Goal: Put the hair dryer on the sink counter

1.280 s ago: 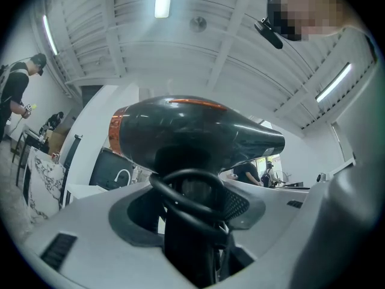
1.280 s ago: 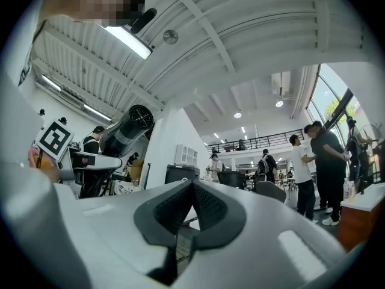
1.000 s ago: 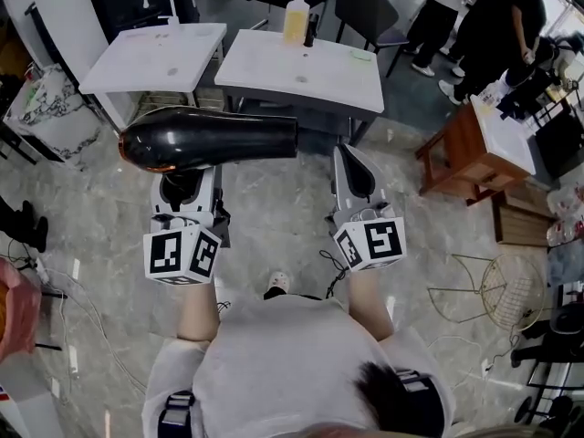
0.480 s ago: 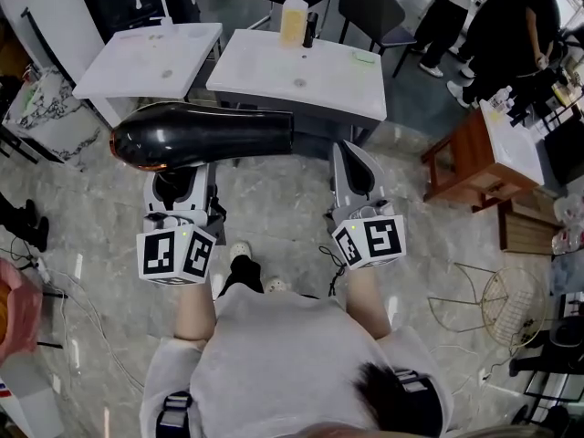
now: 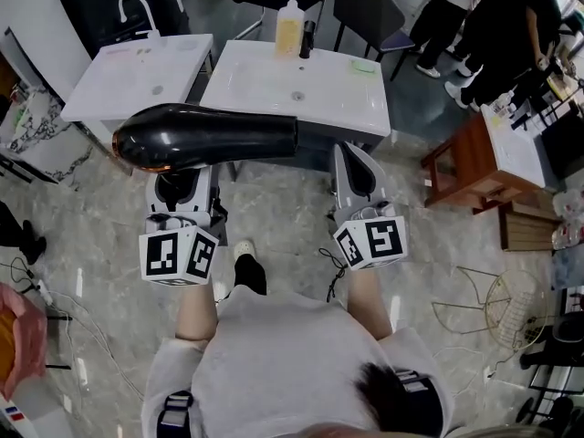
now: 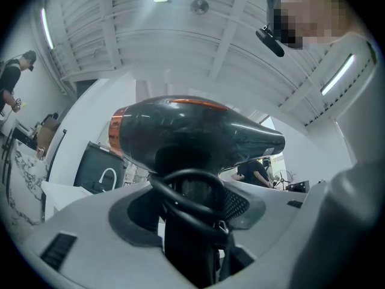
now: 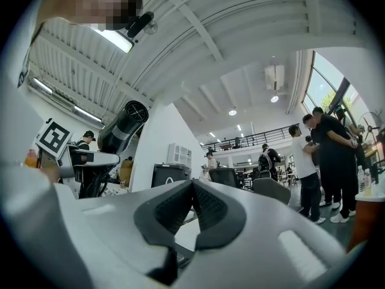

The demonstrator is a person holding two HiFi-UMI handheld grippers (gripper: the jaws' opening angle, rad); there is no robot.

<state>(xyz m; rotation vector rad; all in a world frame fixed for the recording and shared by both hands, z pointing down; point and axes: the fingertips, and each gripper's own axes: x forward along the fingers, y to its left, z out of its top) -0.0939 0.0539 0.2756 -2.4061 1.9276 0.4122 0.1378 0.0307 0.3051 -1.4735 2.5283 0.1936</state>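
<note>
The black hair dryer (image 5: pixel 205 137) with an orange ring at its back lies level, nozzle to the right, over the floor just in front of two white sink counters. My left gripper (image 5: pixel 182 186) is shut on its handle from below. In the left gripper view the dryer's body (image 6: pixel 192 134) fills the middle above the jaws, with a loop of cord (image 6: pixel 189 194) round the handle. The right sink counter (image 5: pixel 319 94) has a drain hole; the left one (image 5: pixel 123 76) has a white faucet (image 5: pixel 135 9). My right gripper (image 5: pixel 356 173) is shut, holding nothing, beside the dryer's nozzle.
A yellow soap bottle (image 5: pixel 287 24) and a dark dispenser (image 5: pixel 307 38) stand at the right counter's far edge. A wooden table (image 5: pixel 474 158) stands at right, people (image 5: pixel 493 26) and a chair (image 5: pixel 365 7) behind it. A wire basket (image 5: pixel 484 299) lies on the floor.
The person has stepped forward, so both counters sit nearer and lower in the head view. The dryer stays in my left gripper; both grippers keep their pose.
</note>
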